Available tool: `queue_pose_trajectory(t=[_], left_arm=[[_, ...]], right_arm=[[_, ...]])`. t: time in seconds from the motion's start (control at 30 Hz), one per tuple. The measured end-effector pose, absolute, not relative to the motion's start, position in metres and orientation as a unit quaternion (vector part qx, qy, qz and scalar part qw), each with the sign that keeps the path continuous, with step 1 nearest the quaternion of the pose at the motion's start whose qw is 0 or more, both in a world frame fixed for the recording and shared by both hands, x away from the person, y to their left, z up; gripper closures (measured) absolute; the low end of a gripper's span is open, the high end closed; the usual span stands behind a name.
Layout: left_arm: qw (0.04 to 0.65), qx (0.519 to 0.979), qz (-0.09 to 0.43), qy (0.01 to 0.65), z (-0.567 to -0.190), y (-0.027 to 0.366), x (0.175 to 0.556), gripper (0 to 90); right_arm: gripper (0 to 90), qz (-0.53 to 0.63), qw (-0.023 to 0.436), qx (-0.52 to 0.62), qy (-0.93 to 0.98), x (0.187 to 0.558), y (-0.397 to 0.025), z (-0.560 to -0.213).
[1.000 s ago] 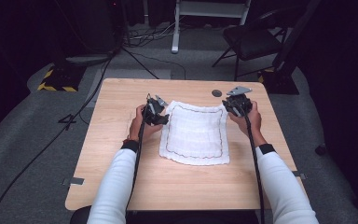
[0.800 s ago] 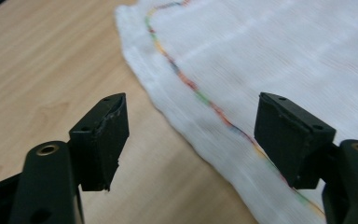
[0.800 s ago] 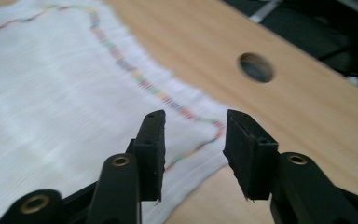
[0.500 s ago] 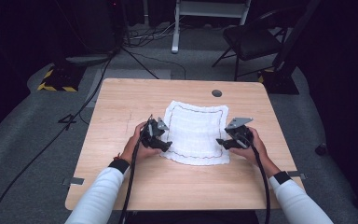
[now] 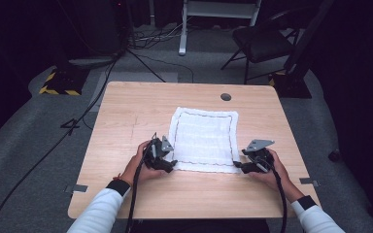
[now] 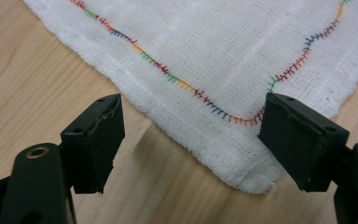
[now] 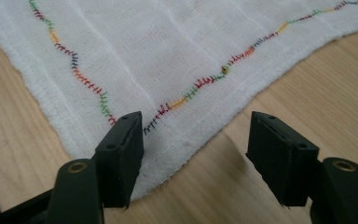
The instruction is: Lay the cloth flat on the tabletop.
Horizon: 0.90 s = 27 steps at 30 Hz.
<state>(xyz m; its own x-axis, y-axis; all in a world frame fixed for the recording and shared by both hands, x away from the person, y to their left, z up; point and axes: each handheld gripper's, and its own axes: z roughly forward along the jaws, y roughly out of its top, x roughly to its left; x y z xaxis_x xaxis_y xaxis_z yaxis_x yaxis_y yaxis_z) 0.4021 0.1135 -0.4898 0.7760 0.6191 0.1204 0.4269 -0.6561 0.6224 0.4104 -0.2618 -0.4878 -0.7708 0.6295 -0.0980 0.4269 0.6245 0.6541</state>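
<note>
A white square gauze cloth with a multicoloured stitched border (image 5: 205, 138) lies flat in the middle of the light wooden table (image 5: 126, 116), a little right of centre in the high view, and both grippers sit at its near edge low in that frame. The left gripper (image 5: 167, 164) is at the cloth's lower-left corner and the right gripper (image 5: 239, 166) at its lower-right corner. In the left gripper view the two black fingers (image 6: 95, 140) stand spread wide, with the cloth's corner (image 6: 256, 179) lying between them on the wood, nearer the right-hand one; in the right gripper view the fingers (image 7: 121, 151) are likewise spread, the corner tip (image 7: 142, 189) just beside the left-hand finger. Neither pinches anything yet. The step in hand looks like lining up to grasp the two near corners, probably to fold the cloth away from the person. The next move calls for lowering each gripper so one finger slides under the thin hem, then pinching without dragging the fabric or catching only loose threads. Compared with a second ago, both hands have come from the far corners, upper in the frame, down along the cloth's sides to the near corners; the cloth itself lies where it did.
</note>
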Motion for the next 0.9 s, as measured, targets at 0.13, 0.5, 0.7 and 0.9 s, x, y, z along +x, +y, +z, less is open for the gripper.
queue_pose_trajectory(t=[0.13, 0.5, 0.7, 0.9], left_arm=[[0.304, 0.896, 0.138, 0.294, -0.491, 0.114, 0.394, 22.2], [0.314, 0.898, 0.129, 0.280, -0.491, 0.113, 0.370, 22.1], [0.337, 0.891, 0.131, 0.276, -0.482, 0.124, 0.375, 18.9], [0.339, 0.876, 0.157, 0.305, -0.478, 0.140, 0.393, 19.7]], right_arm=[[36.3, 0.312, 0.164, 0.307, 0.884, 0.399, -0.270, -0.487], [35.7, 0.318, 0.146, 0.328, 0.878, 0.388, -0.298, -0.489], [35.7, 0.334, 0.165, 0.311, 0.874, 0.387, -0.294, -0.479], [39.2, 0.375, 0.164, 0.269, 0.872, 0.383, -0.263, -0.464]])
